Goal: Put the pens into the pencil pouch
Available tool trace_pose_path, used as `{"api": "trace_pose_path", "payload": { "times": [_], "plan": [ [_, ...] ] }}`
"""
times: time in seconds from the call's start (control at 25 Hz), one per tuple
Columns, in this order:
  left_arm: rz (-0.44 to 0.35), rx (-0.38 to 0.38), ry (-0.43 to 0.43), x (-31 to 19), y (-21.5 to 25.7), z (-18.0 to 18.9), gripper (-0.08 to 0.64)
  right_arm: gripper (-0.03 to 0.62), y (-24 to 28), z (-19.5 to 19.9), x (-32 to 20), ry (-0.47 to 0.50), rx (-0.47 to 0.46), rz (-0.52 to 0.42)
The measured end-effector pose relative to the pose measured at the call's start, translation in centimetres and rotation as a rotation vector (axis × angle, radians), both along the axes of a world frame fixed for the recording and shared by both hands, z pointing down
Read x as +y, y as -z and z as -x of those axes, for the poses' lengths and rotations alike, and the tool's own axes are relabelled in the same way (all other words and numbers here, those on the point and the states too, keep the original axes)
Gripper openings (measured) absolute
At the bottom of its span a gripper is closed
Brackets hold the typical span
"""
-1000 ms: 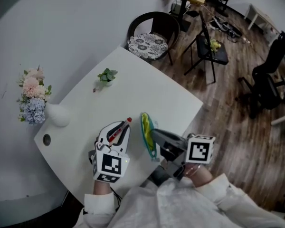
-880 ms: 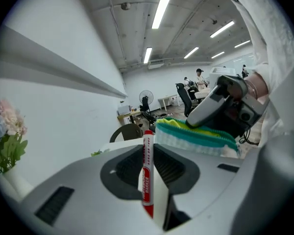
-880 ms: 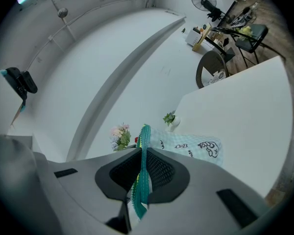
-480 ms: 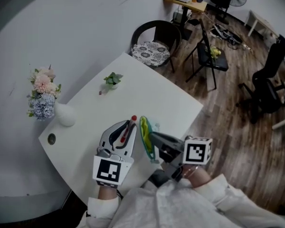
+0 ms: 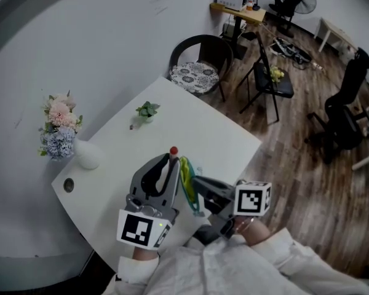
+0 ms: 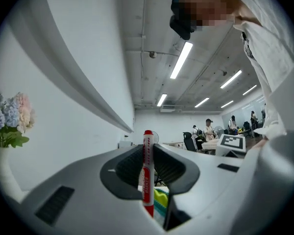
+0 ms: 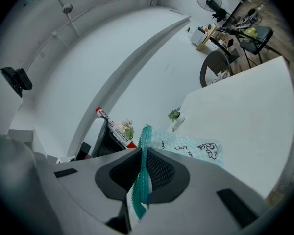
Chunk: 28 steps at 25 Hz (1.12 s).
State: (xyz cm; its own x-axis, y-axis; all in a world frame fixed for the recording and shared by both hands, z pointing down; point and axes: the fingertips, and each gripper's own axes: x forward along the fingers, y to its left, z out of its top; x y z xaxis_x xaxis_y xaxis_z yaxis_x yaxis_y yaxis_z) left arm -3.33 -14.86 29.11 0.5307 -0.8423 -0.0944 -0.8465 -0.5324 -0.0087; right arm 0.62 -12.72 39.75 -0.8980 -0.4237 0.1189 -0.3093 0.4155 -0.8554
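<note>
My left gripper [image 5: 167, 165] is shut on a red and white marker pen [image 5: 172, 153], whose red cap points up and away; in the left gripper view the marker pen [image 6: 147, 173] stands upright between the jaws. My right gripper [image 5: 197, 184] is shut on the rim of a light green pencil pouch [image 5: 186, 178] with a teal zipper, held up off the white table [image 5: 190, 121]. The pouch [image 7: 186, 146] hangs from the jaws in the right gripper view, and the marker pen [image 7: 115, 129] sits just left of its opening. The pouch edge [image 6: 159, 203] shows right under the pen.
A small potted plant [image 5: 147, 110] stands near the table's far edge. A white vase of flowers [image 5: 66, 134] stands at the left corner beside a round hole [image 5: 68, 185]. Chairs [image 5: 200, 60] stand on the wooden floor beyond the table.
My left gripper has risen and swung right with the marker, bringing the pen's lower end to the pouch opening. The right gripper with the pouch has shifted slightly left.
</note>
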Motion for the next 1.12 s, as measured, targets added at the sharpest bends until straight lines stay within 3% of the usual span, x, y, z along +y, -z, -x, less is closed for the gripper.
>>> {"api": "trace_pose_path", "payload": {
  "times": [0.64,1.12],
  "plan": [
    [-0.113,0.189,-0.051,0.6,1.8,-1.0,0.069,0.034,0.4,0.5,-0.3,0.026,0.009,-0.022],
    [-0.052,0.208,-0.04,0.0,-1.4,-0.4,0.069,0.034,0.3,0.9,0.2,0.046,0.016,-0.021]
  ]
}}
